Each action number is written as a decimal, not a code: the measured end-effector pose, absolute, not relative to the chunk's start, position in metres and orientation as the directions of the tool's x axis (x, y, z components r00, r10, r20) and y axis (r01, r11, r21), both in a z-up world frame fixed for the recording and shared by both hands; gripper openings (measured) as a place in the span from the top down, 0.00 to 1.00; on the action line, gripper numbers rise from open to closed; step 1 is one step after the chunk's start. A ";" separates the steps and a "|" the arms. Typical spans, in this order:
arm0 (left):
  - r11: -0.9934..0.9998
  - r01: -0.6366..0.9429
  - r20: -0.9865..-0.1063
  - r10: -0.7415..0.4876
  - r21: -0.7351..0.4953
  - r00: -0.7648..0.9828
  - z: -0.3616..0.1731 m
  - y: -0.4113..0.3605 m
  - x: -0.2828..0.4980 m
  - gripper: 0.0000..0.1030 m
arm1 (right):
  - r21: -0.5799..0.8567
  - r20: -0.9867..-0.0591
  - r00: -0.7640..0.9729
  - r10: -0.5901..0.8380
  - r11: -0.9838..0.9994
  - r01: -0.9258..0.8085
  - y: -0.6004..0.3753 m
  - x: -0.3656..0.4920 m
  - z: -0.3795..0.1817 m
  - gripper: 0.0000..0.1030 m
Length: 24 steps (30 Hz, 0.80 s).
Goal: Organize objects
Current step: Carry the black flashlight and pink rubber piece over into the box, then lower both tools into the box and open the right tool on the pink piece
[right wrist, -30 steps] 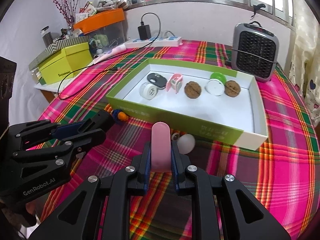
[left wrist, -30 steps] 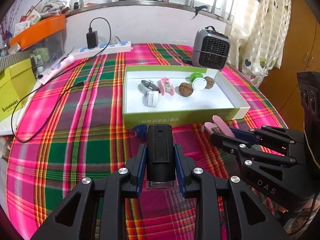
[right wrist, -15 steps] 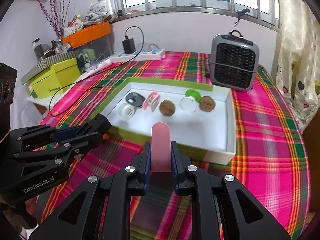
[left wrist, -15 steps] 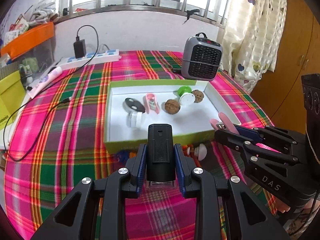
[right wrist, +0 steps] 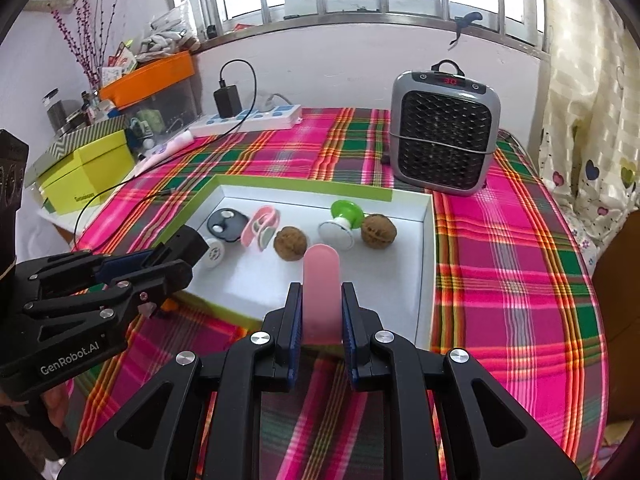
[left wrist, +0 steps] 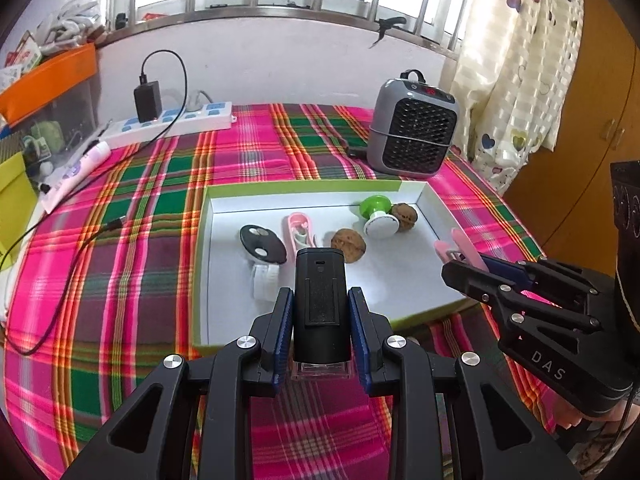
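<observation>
My left gripper (left wrist: 320, 303) is shut on a black boxy device (left wrist: 319, 276) with a clear base, held over the near edge of the white tray with a green rim (left wrist: 202, 264). My right gripper (right wrist: 321, 300) is shut on a flat pink strip (right wrist: 322, 272), held over the tray's near right part. In the tray lie a black oval piece (left wrist: 262, 244), a pink clip (left wrist: 298, 232), a white roll (left wrist: 264, 278), two walnuts (left wrist: 348, 245) (left wrist: 404, 212) and a green-and-white knob (left wrist: 378, 216). Each gripper shows in the other's view: right (left wrist: 464, 268), left (right wrist: 160, 268).
A grey heater (left wrist: 414, 136) stands just behind the tray. A power strip (left wrist: 172, 124) with a black charger and cable runs along the back left. A yellow box (right wrist: 84, 168) and an orange-lidded bin (right wrist: 152, 80) sit off the table's left side; a curtain (right wrist: 592, 120) hangs right.
Both grippers have moved forward over the plaid cloth, still holding their loads. Their tips now hang over the tray's near edge, and the small items in front of it have dropped out of sight.
</observation>
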<state>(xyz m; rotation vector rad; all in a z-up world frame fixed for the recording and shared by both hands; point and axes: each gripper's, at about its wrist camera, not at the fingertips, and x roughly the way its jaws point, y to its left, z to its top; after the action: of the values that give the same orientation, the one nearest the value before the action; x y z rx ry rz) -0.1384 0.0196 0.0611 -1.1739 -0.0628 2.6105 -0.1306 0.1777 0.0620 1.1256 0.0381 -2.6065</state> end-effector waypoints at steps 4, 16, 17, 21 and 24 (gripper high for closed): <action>-0.961 -0.232 -0.733 0.267 -0.153 -0.626 0.059 0.022 -0.147 0.76 | 0.088 -0.721 -0.644 -0.257 -0.955 0.282 0.178 -0.139 0.061 0.82; -0.964 -0.220 -0.755 0.252 -0.146 -0.605 0.045 0.029 -0.174 0.76 | 0.081 -0.759 -0.606 -0.238 -0.958 0.275 0.180 -0.169 0.045 0.82; -0.964 -0.221 -0.757 0.252 -0.146 -0.602 0.044 0.029 -0.176 0.76 | 0.081 -0.763 -0.602 -0.236 -0.958 0.274 0.180 -0.171 0.043 0.82; -0.965 -0.219 -0.766 0.248 -0.143 -0.593 0.039 0.031 -0.179 0.76 | 0.079 -0.772 -0.590 -0.237 -0.957 0.280 0.179 -0.176 0.039 0.82; -0.965 -0.222 -0.770 0.248 -0.141 -0.588 0.036 0.032 -0.182 0.76 | 0.078 -0.776 -0.585 -0.235 -0.956 0.282 0.179 -0.179 0.037 0.82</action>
<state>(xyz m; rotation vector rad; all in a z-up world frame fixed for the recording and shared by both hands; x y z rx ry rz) -0.1820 0.0325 0.0364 -1.2602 -0.0429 2.5857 -0.1789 0.1788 0.0367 1.2436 0.0776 -2.5629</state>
